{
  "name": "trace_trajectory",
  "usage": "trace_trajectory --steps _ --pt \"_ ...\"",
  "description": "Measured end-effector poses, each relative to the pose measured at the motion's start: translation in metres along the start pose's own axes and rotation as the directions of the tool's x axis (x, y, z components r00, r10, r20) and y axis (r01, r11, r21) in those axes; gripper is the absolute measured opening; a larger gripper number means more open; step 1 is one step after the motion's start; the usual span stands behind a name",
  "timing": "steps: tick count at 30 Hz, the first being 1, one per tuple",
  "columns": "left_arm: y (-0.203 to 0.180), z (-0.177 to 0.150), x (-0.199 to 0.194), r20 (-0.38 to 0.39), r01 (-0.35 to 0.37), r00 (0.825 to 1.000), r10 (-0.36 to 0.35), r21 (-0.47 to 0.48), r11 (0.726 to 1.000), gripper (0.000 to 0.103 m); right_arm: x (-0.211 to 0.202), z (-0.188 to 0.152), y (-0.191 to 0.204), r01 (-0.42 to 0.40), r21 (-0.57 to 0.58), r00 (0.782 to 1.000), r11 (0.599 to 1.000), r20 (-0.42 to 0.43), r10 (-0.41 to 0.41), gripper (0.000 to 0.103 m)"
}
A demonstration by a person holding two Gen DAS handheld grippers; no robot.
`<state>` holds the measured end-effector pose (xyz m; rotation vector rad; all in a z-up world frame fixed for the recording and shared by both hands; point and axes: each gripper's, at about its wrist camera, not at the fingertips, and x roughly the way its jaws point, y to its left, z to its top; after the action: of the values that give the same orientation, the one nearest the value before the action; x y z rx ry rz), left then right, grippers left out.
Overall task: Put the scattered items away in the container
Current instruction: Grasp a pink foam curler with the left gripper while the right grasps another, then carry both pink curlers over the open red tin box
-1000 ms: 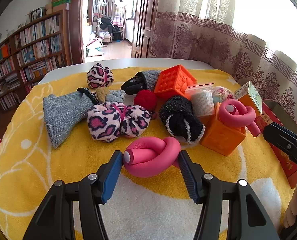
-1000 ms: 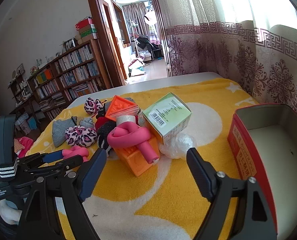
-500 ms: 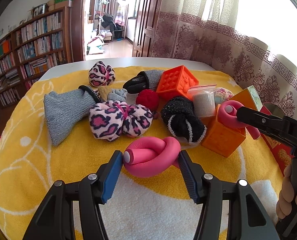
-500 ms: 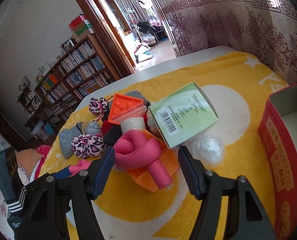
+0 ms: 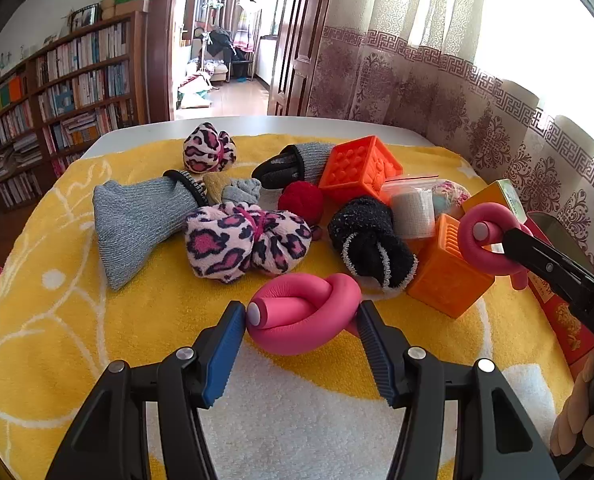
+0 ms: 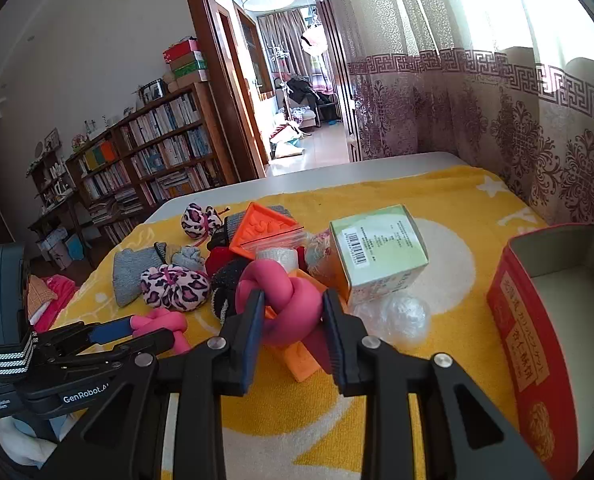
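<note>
1. Our right gripper point(image 6: 293, 322) has just been closing, and its pads now clench a pink knot point(image 6: 279, 300) that sits on top of an orange block point(image 6: 299, 360), beside a green box point(image 6: 377, 256).
2. Our left gripper point(image 5: 301, 350) grasps a second pink knot point(image 5: 303, 314), which rests on the yellow towel point(image 5: 57, 320) in front of the pile of socks and toys.
3. The red tin point(image 6: 537, 344) stands open on the right edge of the towel, apparently empty, well apart from the pile.
4. To do this step well, we judge the right gripper should lift straight up first, so the knot clears the block without tipping it or nudging the box.
5. The foam is soft and may squirm, so we keep the squeeze steady.
6. Then we carry it right, over the tin's rim, and let go low inside.
7. The left knot should follow after, so the two grippers do not collide.
</note>
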<state>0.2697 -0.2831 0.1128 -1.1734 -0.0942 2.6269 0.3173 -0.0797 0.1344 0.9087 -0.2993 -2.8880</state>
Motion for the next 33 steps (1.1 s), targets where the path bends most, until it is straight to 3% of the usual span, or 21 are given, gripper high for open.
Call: trace_trajectory --steps 8,9,25,33 --pt "0.0 0.0 0.003 0.014 -0.001 1.0 0.001 -0.002 1.0 0.06 -0.007 -0.002 -0.002 0.018 -0.004 0.999 1.0 0.028 -0.018 0.032" --pt "0.0 0.0 0.004 -0.001 0.058 0.998 -0.058 0.053 0.997 0.06 -0.006 -0.003 -0.002 0.023 -0.004 0.999 1.0 0.026 -0.023 0.032" --pt "-0.006 -0.002 0.002 0.008 0.071 0.997 -0.072 0.064 0.995 0.06 -0.011 -0.002 -0.004 0.055 -0.011 0.997 0.998 0.049 -0.054 0.032" --pt "-0.035 -0.006 -0.019 0.061 0.063 0.996 -0.071 0.132 0.989 0.06 -0.034 -0.001 -0.011 0.068 0.025 0.993 0.997 0.096 -0.07 0.032"
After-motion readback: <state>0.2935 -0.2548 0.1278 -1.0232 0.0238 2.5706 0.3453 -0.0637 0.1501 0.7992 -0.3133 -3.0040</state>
